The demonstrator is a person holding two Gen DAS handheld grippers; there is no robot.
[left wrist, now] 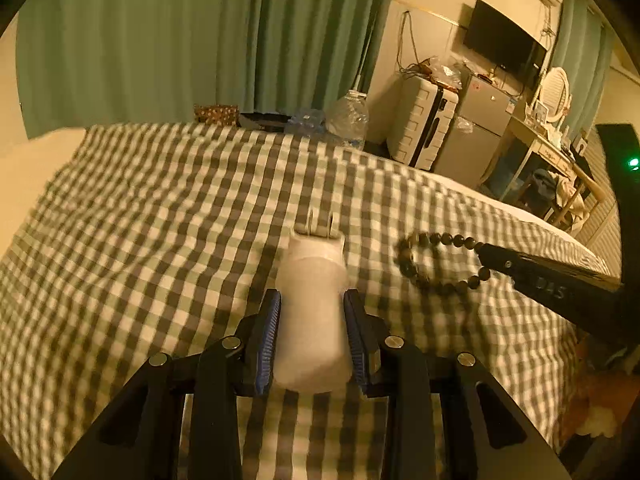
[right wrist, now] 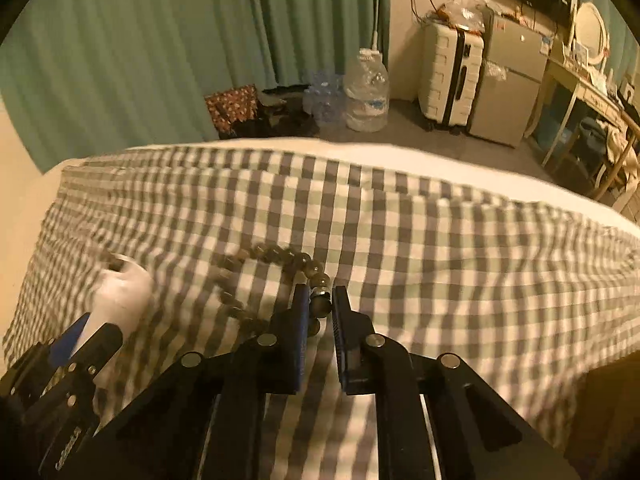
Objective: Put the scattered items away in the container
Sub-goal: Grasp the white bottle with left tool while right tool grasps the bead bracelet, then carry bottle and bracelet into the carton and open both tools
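My left gripper (left wrist: 312,300) is shut on a white plastic bottle (left wrist: 312,308) with a flip cap, held over the checked bedspread (left wrist: 160,208). The bottle also shows at the left of the right wrist view (right wrist: 120,296), between the left gripper's fingers. My right gripper (right wrist: 320,300) is shut on a dark bead bracelet (right wrist: 316,280), whose loop hangs to the left above the cloth. In the left wrist view the bracelet (left wrist: 424,264) hangs from the right gripper's tip (left wrist: 486,260). No container is in view.
The bed's far edge (right wrist: 360,152) drops to a grey floor. Beyond it stand a large water bottle (right wrist: 366,92), a white suitcase (right wrist: 450,76), a small fridge (right wrist: 508,80) and a desk (right wrist: 580,92). Green curtains (right wrist: 160,40) hang behind.
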